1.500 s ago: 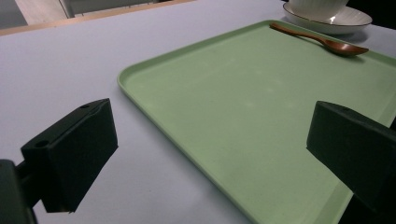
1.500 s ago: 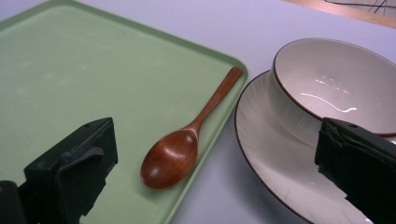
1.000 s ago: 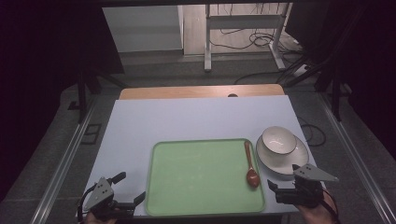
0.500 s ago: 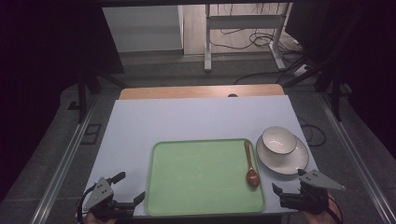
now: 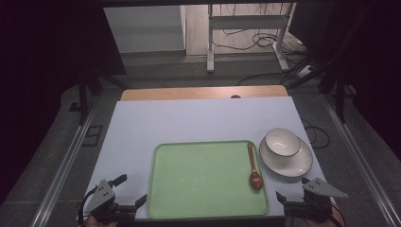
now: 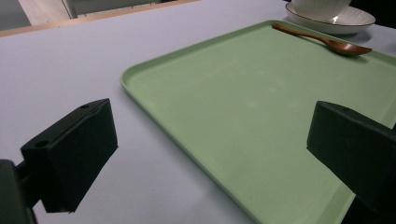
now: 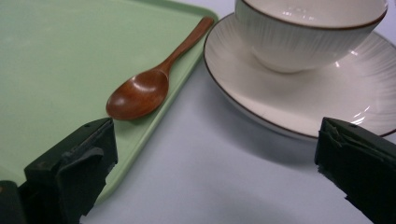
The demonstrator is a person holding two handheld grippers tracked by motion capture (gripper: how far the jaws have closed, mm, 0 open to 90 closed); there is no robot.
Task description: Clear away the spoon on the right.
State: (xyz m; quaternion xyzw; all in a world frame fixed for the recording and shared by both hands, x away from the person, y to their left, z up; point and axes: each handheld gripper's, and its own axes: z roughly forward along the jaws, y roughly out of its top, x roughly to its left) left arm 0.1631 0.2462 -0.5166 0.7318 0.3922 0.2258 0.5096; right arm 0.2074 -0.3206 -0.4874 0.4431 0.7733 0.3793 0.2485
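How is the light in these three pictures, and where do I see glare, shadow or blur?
High view: dim, the surroundings almost black, the table evenly lit. Left gripper view: sharp on the green tray, a soft shadow beside its rim, small glare on the plate. Right gripper view: bright highlights on the plate, the bowl casts a shadow on it, and the near claw pads are slightly blurred.

This is looking like a lab: a white table (image 5: 189, 123) is sitting among metal frames (image 5: 210, 33), floor cables (image 5: 255, 40) and dark curtains (image 5: 42, 71).
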